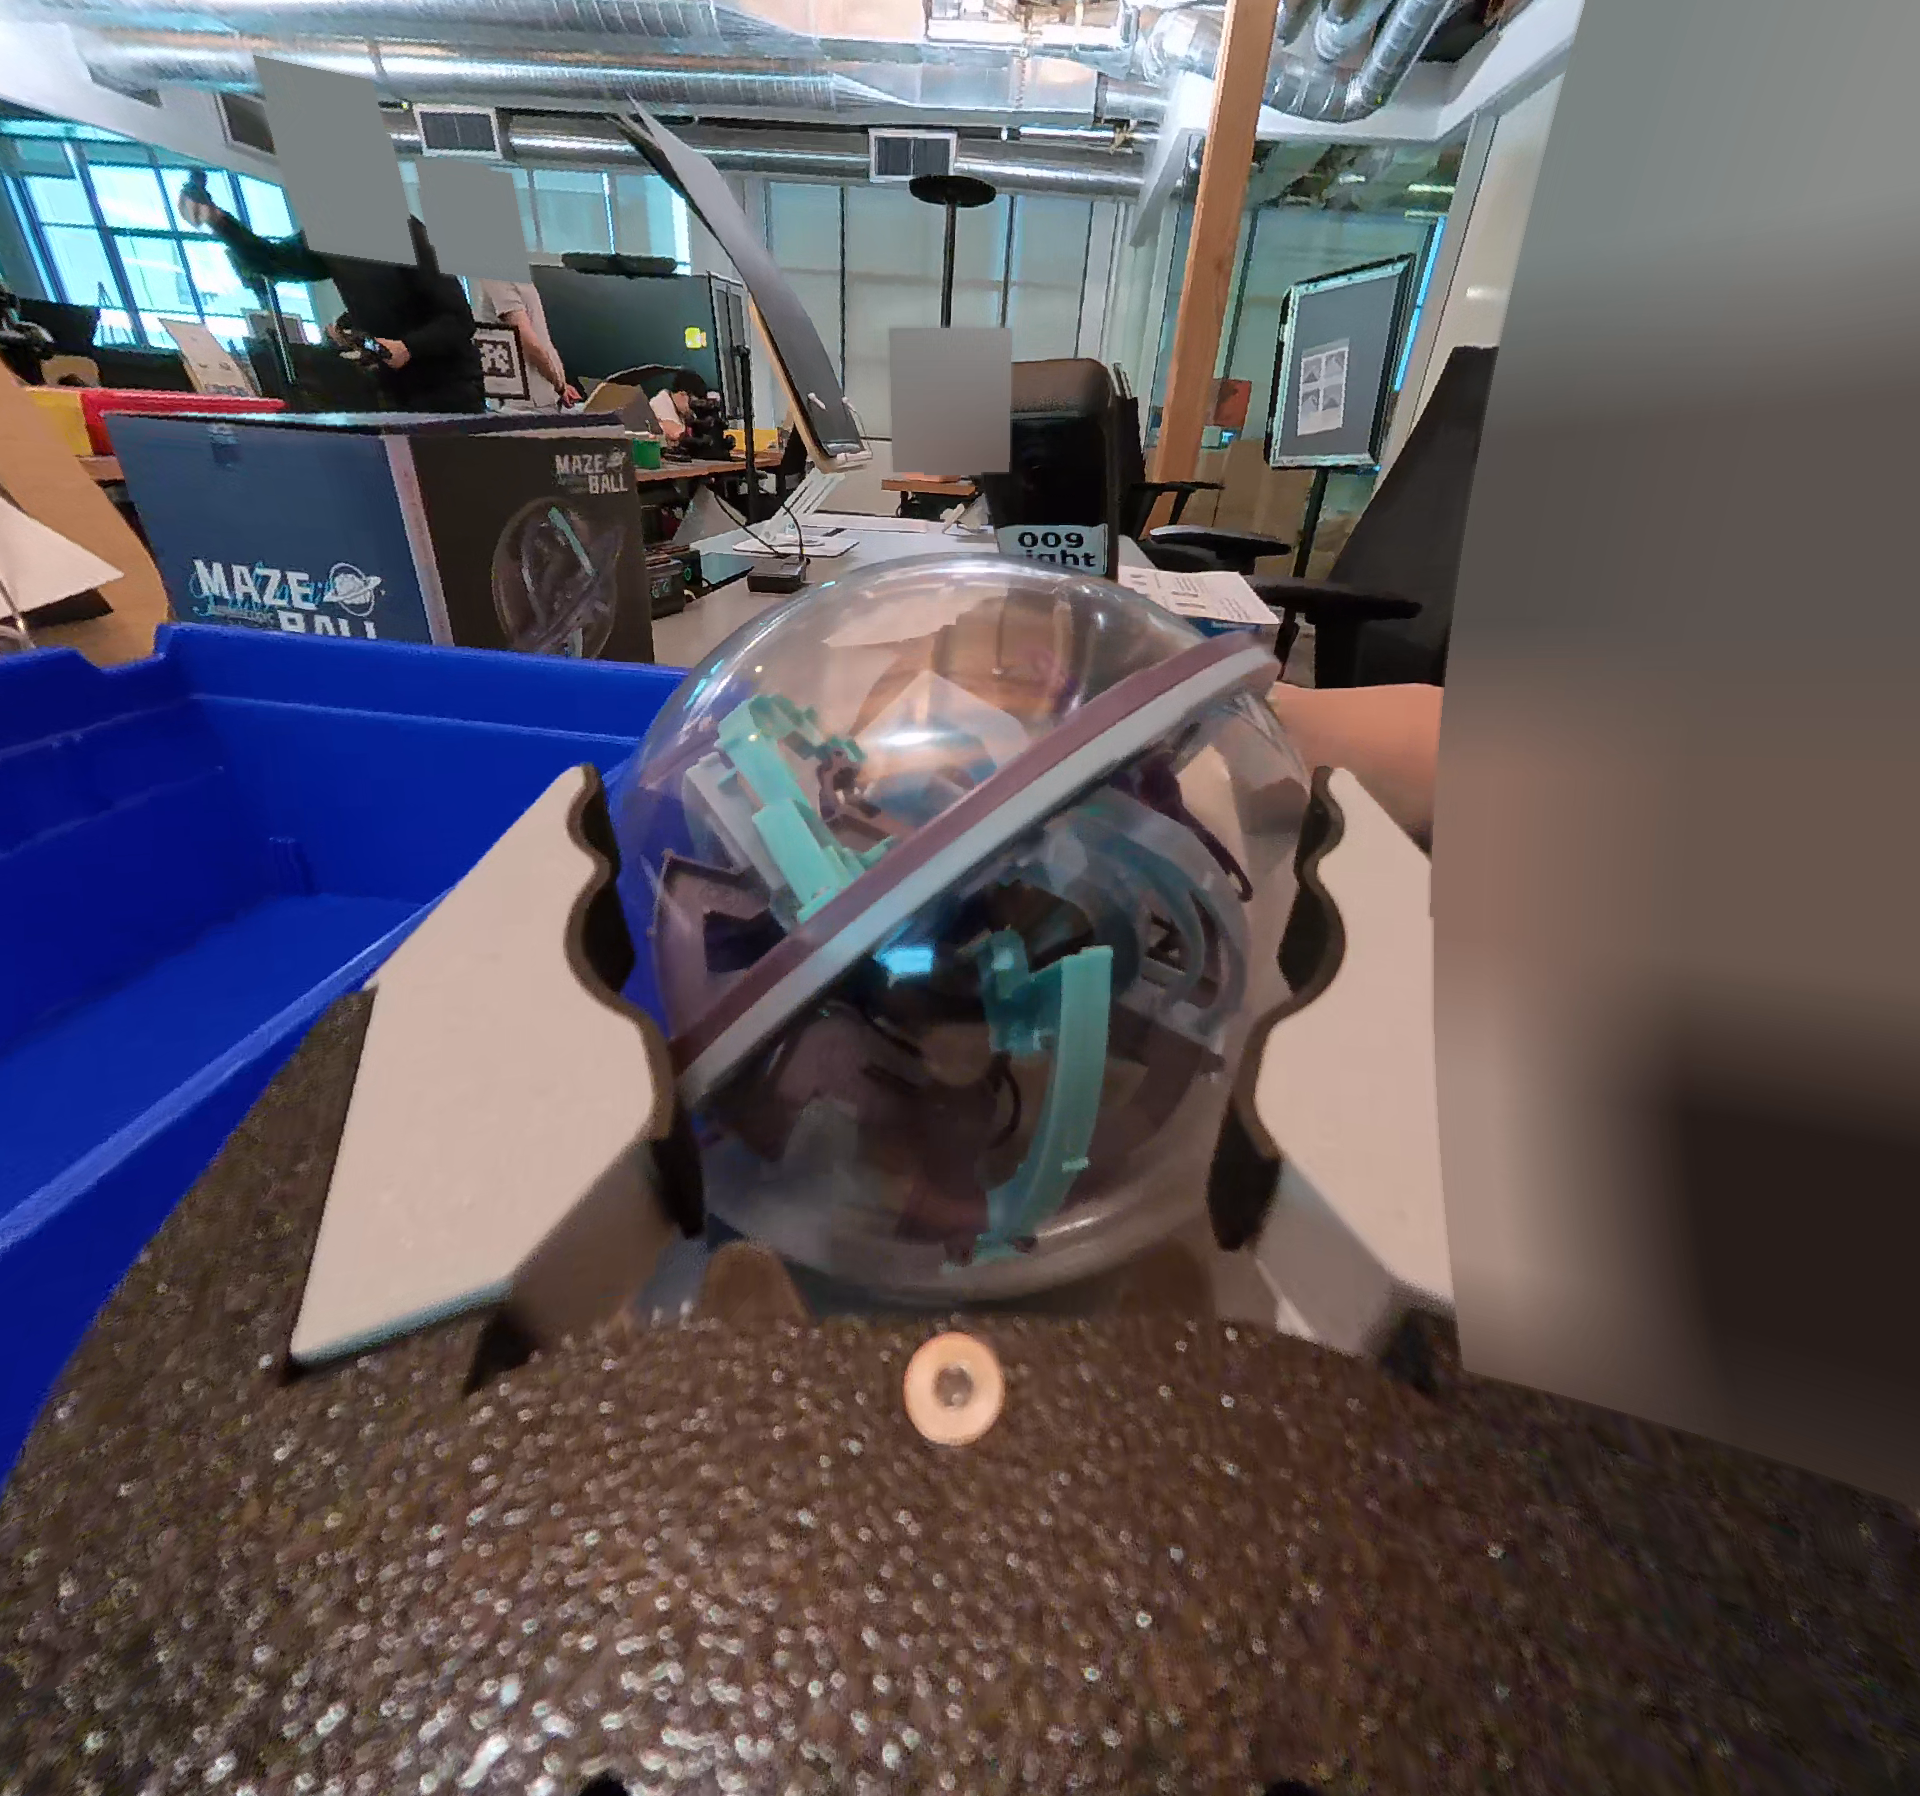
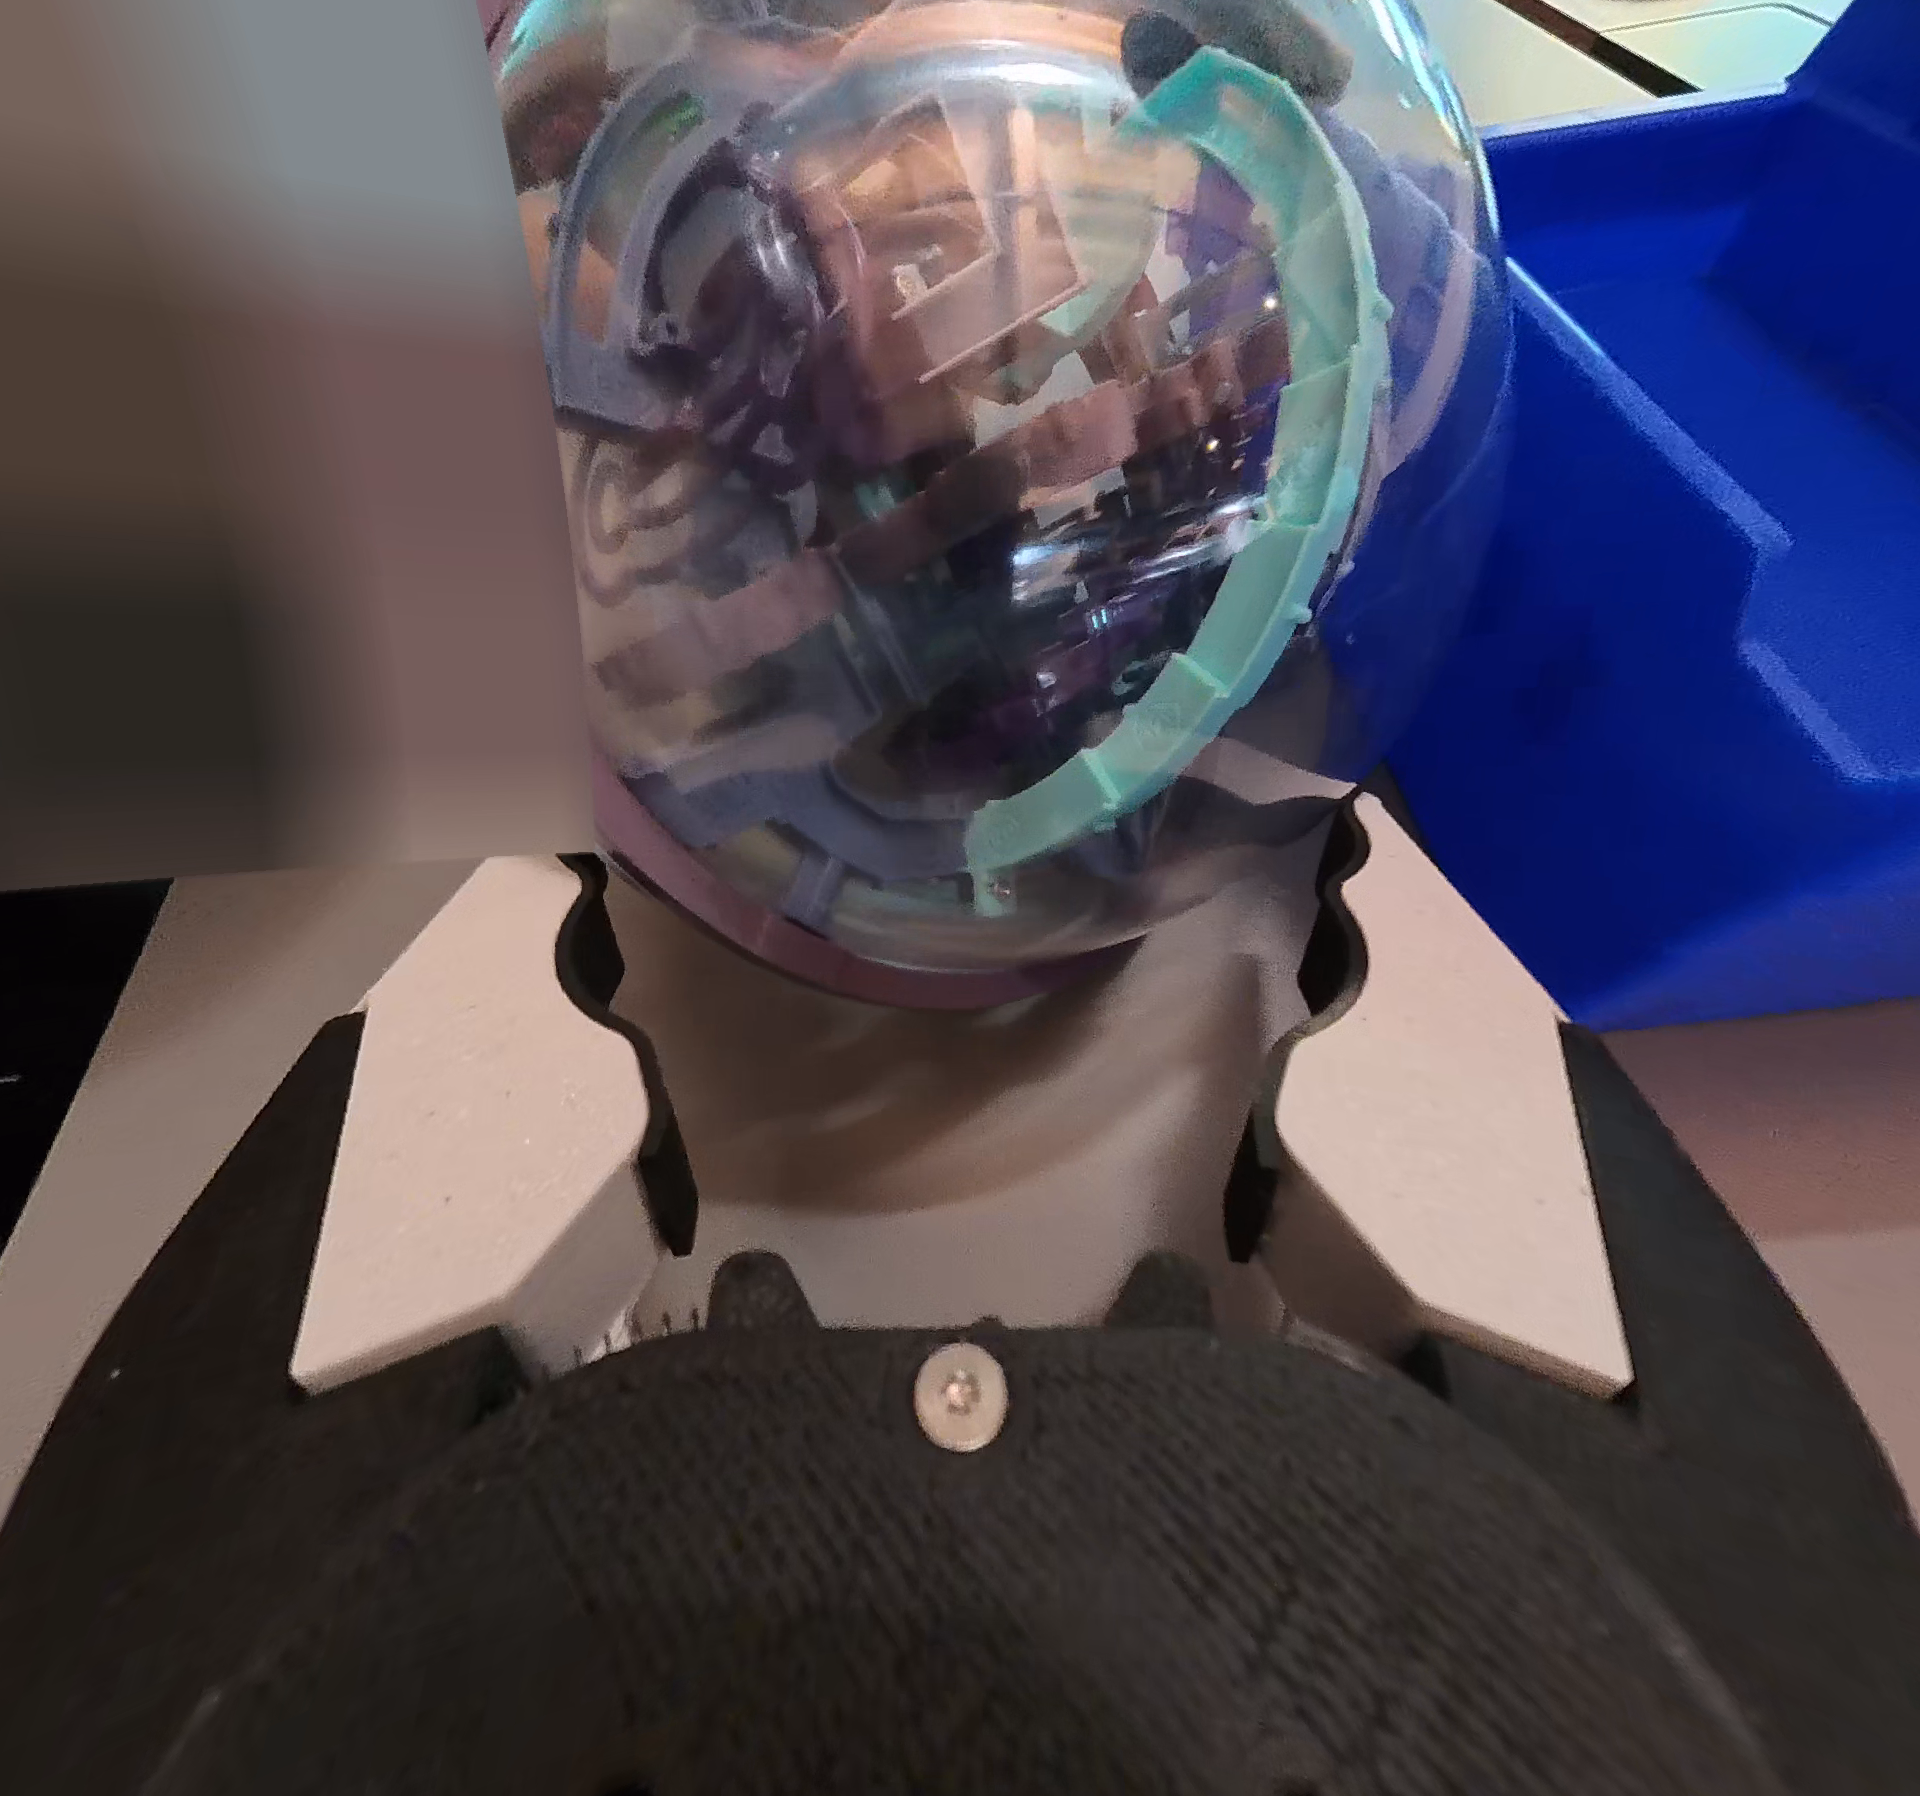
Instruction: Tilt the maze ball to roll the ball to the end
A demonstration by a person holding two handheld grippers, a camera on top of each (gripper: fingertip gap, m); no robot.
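Your left gripper (image 1: 951,925) is grasping the maze ball (image 1: 961,915), its two white fingers (image 1: 488,1071) pressing against the clear sphere from the left and the right, so the ball is sitting wedged between their black wavy pads, lifted above the table (image 1: 727,603). The purple seam band (image 1: 935,873) around the sphere is running on a slant, low at the near left and high at the far right, so the ball is tilting. Teal and purple track pieces are showing inside the shell; the small rolling ball inside is too hard to pick out, so I cannot tell where it is sitting. Your right gripper (image 2: 961,925) is standing spread apart and empty, with the maze ball (image 2: 977,416) hanging just beyond its fingertips and only the sphere's near purple rim dipping between them, touching neither finger. A blue bin (image 1: 260,863) is lying just left of the ball in the left wrist view and showing to the right of it (image 2: 1662,603) in the right wrist view. Farther off on the table, behind the bin, the ball's dark printed box (image 1: 395,541) is standing upright. People are standing at desks in the far background.
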